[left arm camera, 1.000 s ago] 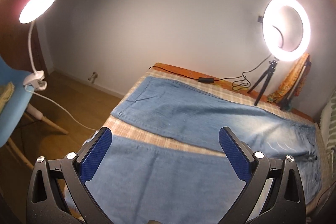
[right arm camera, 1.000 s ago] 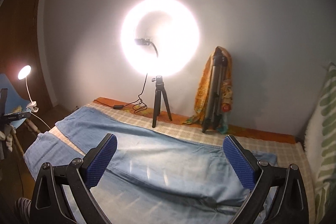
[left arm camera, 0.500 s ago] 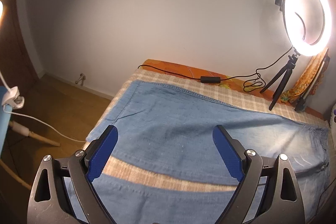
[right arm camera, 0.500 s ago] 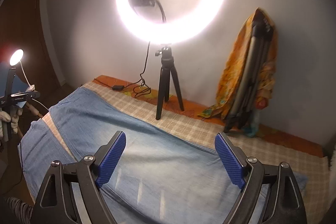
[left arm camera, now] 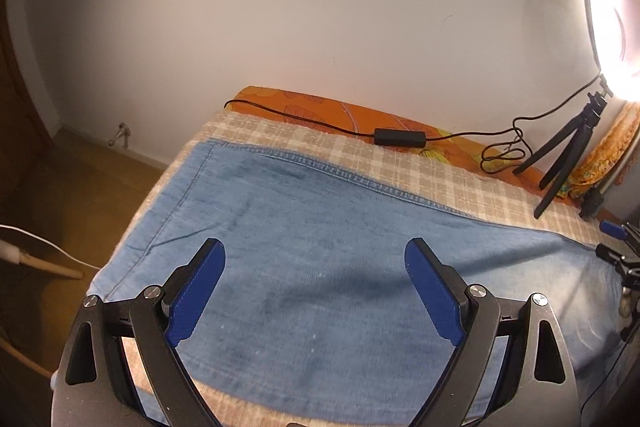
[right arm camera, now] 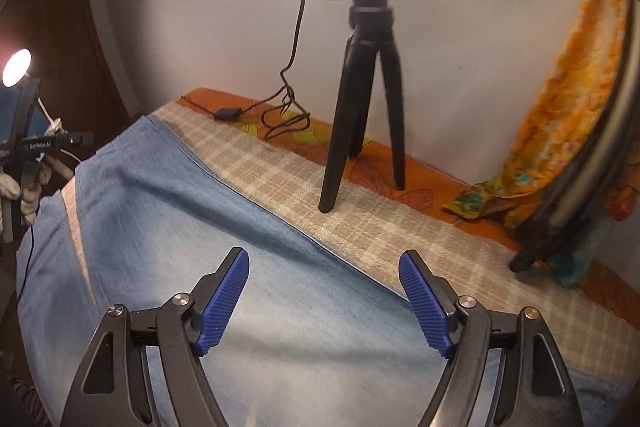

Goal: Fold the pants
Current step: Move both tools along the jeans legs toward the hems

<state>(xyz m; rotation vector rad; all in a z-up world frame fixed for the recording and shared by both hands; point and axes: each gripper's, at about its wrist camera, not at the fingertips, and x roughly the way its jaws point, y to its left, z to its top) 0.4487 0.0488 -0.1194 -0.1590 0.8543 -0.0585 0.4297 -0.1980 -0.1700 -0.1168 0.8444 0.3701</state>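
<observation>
Basically both tools hang over the far leg of the pants [left arm camera: 304,251], which lie flat & unfolded on the checked bed cover [left arm camera: 460,187], legs apart w/ a strip of cover between them. Left gripper [left arm camera: 316,259] has fingers spread wide, nothing held; right gripper [right arm camera: 324,275] likewise, near the outer seam. Likely step: grab the far leg's edge to fold it over the near one. Best to pinch seam only, not the cover, both ends level, and keep clear of the tripod [right arm camera: 360,99] & cable [left arm camera: 320,125].
</observation>
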